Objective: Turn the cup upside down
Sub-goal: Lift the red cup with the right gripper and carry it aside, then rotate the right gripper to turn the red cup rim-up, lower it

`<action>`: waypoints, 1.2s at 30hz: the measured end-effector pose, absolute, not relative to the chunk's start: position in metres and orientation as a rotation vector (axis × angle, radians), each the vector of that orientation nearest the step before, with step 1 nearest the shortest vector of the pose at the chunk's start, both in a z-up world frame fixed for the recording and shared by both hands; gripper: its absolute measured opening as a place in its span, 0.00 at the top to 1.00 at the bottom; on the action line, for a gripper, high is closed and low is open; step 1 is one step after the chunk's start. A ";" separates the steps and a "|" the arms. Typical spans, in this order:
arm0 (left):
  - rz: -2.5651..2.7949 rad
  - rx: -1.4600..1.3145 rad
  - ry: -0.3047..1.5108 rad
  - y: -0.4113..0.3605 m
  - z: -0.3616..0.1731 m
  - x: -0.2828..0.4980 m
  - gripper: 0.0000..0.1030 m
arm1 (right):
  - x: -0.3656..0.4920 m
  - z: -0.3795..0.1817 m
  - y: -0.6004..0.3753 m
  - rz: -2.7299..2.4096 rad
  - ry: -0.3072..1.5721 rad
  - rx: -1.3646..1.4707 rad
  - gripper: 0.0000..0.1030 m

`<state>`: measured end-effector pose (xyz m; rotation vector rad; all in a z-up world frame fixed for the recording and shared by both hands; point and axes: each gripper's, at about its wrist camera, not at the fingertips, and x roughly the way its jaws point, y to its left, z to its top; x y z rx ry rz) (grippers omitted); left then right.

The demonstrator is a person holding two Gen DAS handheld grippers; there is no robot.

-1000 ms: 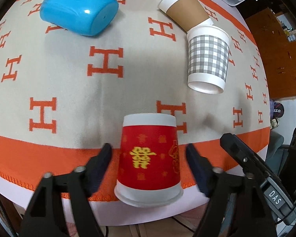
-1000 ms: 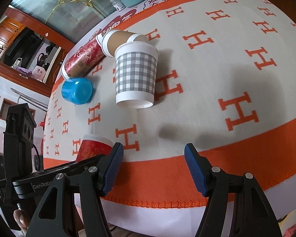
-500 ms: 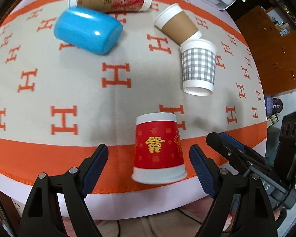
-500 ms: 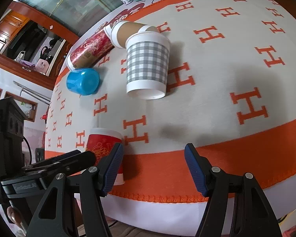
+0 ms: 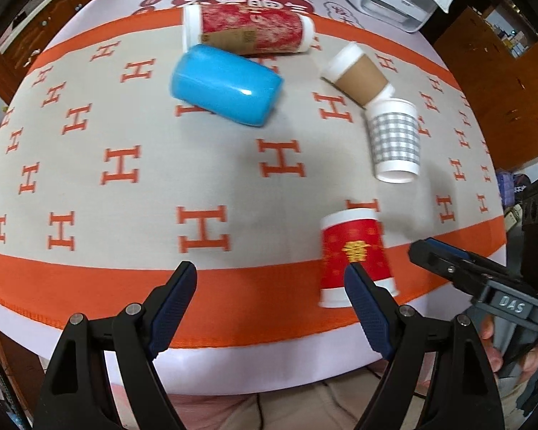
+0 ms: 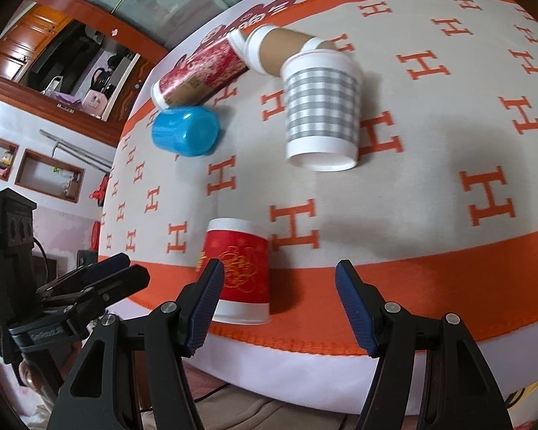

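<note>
Red cup (image 5: 355, 256) stands mouth-down on the table's (image 5: 132, 286) orange border near the front edge, and I see my left gripper (image 5: 270, 297) and right gripper (image 6: 278, 302) both spread wide, holding nothing.

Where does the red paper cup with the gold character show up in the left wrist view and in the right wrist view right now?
Left wrist: red cup stands lower right of centre on the orange border, partly behind the right fingertip of the left gripper.
Right wrist: red cup stands lower left of centre, partly behind the left fingertip of the right gripper.
Shared landmark: the grey checked cup, just beyond the red cup in both views.
</note>
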<state>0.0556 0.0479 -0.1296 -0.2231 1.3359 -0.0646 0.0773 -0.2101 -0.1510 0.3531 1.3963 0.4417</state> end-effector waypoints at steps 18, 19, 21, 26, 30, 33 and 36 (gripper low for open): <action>-0.042 -0.178 1.364 0.066 -0.160 0.057 0.20 | 0.120 -0.196 -0.167 0.501 1.655 0.455 0.36; -0.039 -0.174 1.363 0.066 -0.160 0.057 0.20 | 0.122 -0.197 -0.165 0.502 1.662 0.456 0.36; -0.032 -0.166 1.360 0.068 -0.161 0.059 0.20 | 0.125 -0.201 -0.161 0.503 1.674 0.454 0.36; -0.030 -0.179 1.366 0.072 -0.165 0.061 0.20 | 0.129 -0.208 -0.153 0.497 1.698 0.438 0.36; -0.024 -0.191 1.378 0.075 -0.171 0.061 0.20 | 0.132 -0.213 -0.148 0.501 1.713 0.416 0.36; -0.023 -0.198 1.382 0.076 -0.173 0.062 0.20 | 0.132 -0.213 -0.144 0.514 1.715 0.396 0.42; -0.023 -0.198 1.379 0.075 -0.173 0.062 0.20 | 0.130 -0.208 -0.140 0.531 1.698 0.365 0.43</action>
